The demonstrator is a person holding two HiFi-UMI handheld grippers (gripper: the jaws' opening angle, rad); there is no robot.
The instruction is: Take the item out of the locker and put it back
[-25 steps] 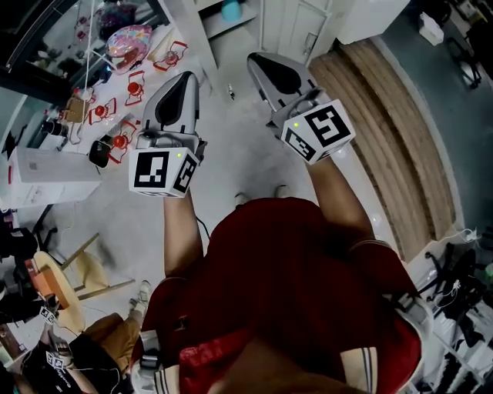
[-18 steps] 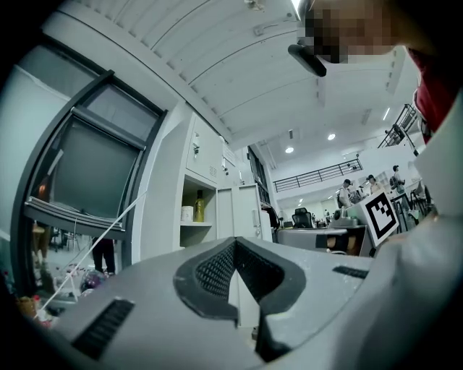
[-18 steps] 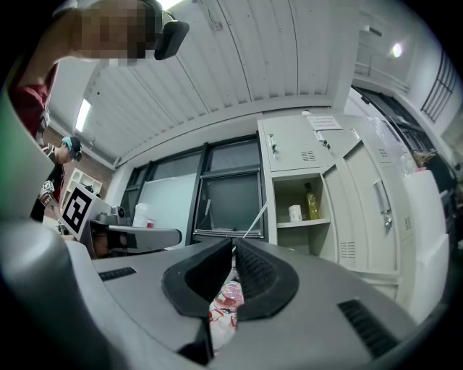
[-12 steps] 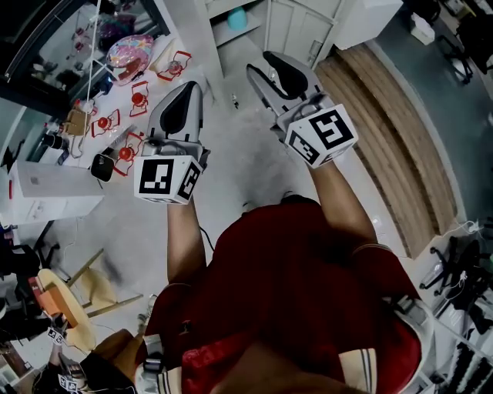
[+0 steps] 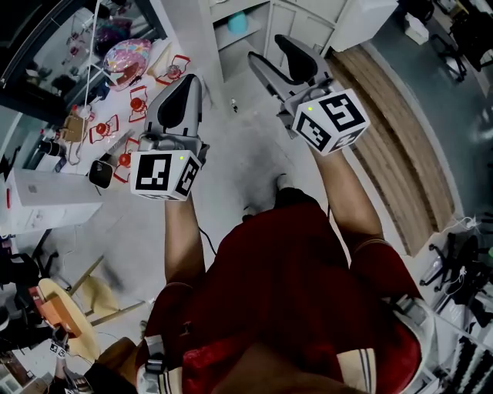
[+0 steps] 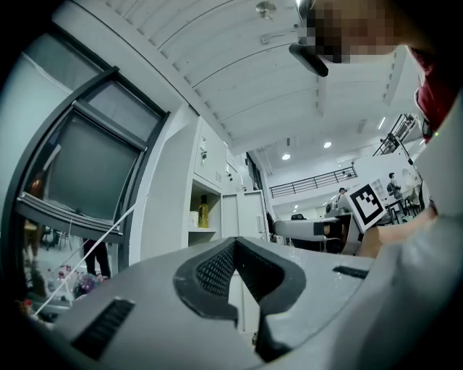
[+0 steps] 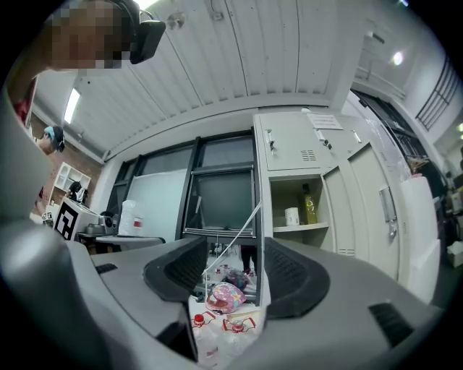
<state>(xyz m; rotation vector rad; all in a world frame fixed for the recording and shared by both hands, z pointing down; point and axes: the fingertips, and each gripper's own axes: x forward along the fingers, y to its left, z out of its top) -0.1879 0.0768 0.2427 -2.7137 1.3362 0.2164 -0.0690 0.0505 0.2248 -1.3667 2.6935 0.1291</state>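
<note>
The white locker (image 7: 329, 191) has one door swung open. On its shelf stand a yellow bottle (image 7: 309, 204) and a white cup (image 7: 291, 216); both also show in the left gripper view, bottle (image 6: 205, 212) and cup (image 6: 194, 217). In the head view a teal object (image 5: 237, 21) sits in an open locker compartment. My right gripper (image 7: 235, 271) points toward the locker from a distance, its jaws opening, nothing between them. In the head view that gripper (image 5: 271, 50) is at upper right. My left gripper (image 6: 236, 243) is shut and empty, at upper left (image 5: 187, 83) in the head view.
A pink patterned balloon (image 5: 127, 54) and several red-capped bottles (image 5: 127, 96) lie on the floor at the left. A white box (image 5: 46, 188) sits at far left, a wooden strip (image 5: 385, 108) runs at right. A stool (image 5: 65, 304) stands behind me.
The right gripper's jaws have gone from shut to wide apart. Both grippers have shifted slightly forward toward the locker.
</note>
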